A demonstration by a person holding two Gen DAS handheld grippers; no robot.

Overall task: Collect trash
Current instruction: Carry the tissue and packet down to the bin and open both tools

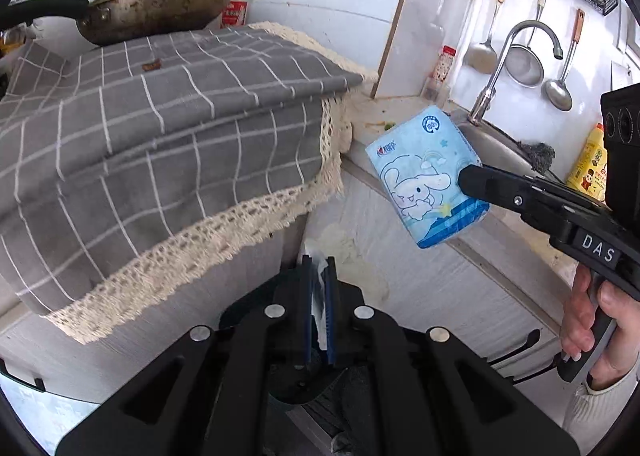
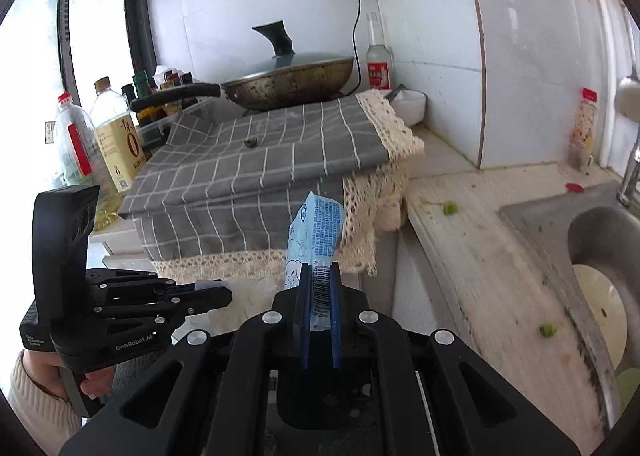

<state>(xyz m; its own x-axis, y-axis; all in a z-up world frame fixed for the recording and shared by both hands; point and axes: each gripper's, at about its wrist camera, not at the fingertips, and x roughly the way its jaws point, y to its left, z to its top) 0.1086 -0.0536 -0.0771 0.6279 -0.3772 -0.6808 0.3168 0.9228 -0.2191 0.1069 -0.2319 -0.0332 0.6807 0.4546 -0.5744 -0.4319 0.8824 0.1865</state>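
Both hands loaded; loose scraps lie right of the right-hand fingers.

Right gripper (image 2: 320,288) clamps a tissue pack (image 2: 318,232), long axis upward; left gripper (image 1: 319,280) pinches white paper (image 1: 320,296); green scraps (image 2: 450,208) sit on the worktop (image 2: 480,256), right of frame.

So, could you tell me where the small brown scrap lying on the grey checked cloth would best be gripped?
Probably across its short width, coming from above. The brown scrap lies flat and alone on the grey checked cloth, in front of the wok, so little stands up to pinch from the side. Both tongs are full now: right on the blue packet, left on white paper.
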